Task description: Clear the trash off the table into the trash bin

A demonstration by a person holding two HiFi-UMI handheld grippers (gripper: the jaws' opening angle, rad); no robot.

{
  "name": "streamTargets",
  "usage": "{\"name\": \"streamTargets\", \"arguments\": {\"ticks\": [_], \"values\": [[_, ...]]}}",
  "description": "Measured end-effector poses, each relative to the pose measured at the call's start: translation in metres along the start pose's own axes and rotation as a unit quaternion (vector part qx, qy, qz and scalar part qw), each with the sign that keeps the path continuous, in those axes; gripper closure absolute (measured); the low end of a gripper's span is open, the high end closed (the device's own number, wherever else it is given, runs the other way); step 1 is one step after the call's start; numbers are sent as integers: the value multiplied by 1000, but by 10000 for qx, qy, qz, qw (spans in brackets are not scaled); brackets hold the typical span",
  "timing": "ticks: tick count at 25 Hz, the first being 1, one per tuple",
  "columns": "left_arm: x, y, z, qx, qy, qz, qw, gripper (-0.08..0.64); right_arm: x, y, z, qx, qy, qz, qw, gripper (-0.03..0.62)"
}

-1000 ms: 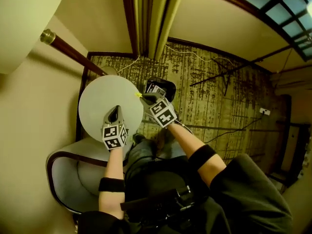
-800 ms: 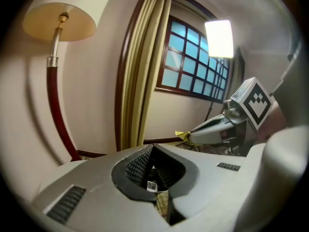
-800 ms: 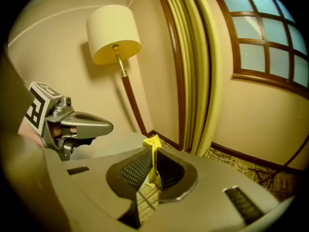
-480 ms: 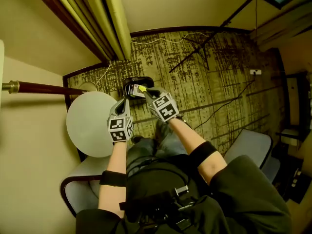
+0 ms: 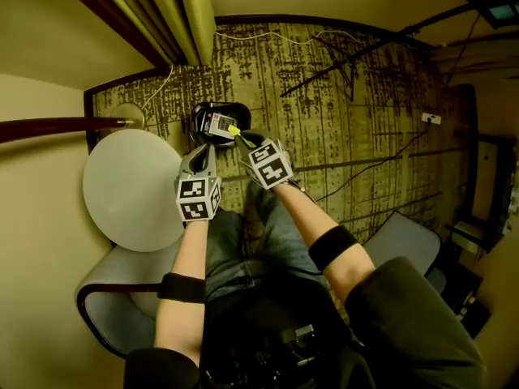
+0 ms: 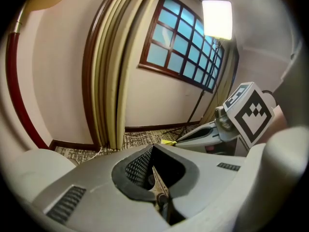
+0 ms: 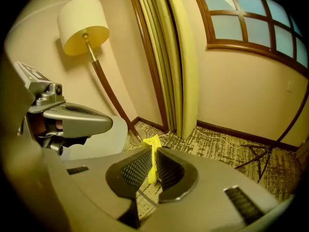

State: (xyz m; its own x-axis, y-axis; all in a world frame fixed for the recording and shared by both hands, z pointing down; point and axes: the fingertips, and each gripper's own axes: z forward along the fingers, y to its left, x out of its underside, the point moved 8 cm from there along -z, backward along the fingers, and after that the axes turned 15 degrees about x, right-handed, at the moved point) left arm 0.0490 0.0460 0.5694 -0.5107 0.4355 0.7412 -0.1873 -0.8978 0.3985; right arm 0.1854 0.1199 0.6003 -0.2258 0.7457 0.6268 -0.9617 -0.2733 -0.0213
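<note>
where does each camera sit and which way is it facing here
Head view: on the person's head, looking steeply down at carpet, bin and table; both forearms, left gripper and right gripper show.
Left gripper view: on the left gripper, looking along its shut jaws toward curtain and window.
Right gripper view: on the right gripper, looking along jaws shut on a yellow scrap toward the lamp.
Shared: each gripper view shows the other gripper; all three show the curtain.
</note>
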Motion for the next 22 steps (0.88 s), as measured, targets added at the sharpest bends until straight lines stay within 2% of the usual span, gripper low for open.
{"name": "streamTargets", "arguments": {"ticks": [7,11,14,22], "values": [[70,64,69,-211,297,-385,9986,560,64,-6,129,-145,505,151,9985,537],[109,98,110,-430,322,-725,9959,560,102,-15,193,-177,749,217,9968,535],[135,118,141,-448,355,-939,9939,560,135,-21,236,-154,959,272,9949,535],[200,154,212,-332,704,-993,9920,560,190,-29,309,-108,1019,53,9947,523]]}}
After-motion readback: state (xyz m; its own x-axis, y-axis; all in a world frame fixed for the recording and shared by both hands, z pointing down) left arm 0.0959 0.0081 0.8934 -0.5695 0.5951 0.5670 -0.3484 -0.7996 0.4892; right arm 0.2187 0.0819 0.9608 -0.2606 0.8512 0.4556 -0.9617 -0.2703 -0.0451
